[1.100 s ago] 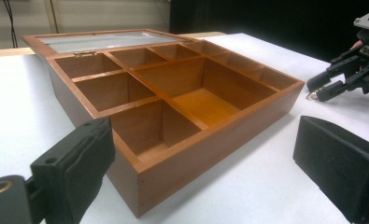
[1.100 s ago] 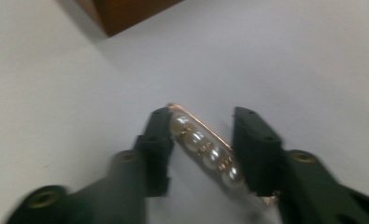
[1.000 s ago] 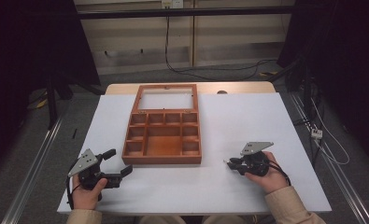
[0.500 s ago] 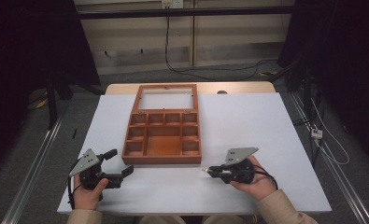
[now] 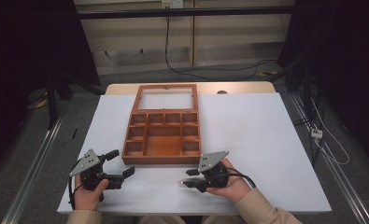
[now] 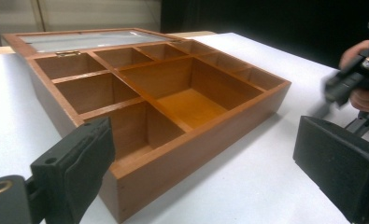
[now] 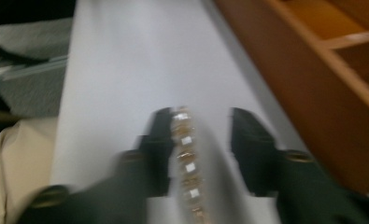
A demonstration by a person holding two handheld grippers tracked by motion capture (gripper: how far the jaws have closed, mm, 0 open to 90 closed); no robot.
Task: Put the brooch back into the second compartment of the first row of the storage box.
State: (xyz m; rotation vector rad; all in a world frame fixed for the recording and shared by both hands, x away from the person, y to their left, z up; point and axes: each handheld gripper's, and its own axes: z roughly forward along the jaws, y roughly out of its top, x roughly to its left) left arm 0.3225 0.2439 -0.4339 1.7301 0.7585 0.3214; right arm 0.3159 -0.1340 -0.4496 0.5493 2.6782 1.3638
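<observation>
An open wooden box (image 5: 161, 160) with several empty compartments lies mid-table, its glass-paned lid (image 5: 166, 87) folded back flat. My left gripper (image 5: 121, 163) rests open near the box's front left corner, and the box's front wall (image 6: 196, 158) runs between its jaws in the left gripper view. My right gripper (image 5: 190, 178) sits in front of the box's right half. Its jaws have just been opening. A gold link bracelet (image 7: 186, 158) lies between them on the table, along the left jaw's inner face. The right gripper view (image 7: 203, 116) is blurred.
The white table (image 5: 266, 140) has bare room to the right of the box. A metal rail (image 5: 32, 158) runs along the floor at the left, and cables (image 5: 331, 140) lie on the floor at the right. The person's sleeve (image 7: 18, 154) is near the front edge.
The right hand has slid left along the table's front, from the right side to in front of the box, and its jaws have parted. The left gripper has stayed put.
</observation>
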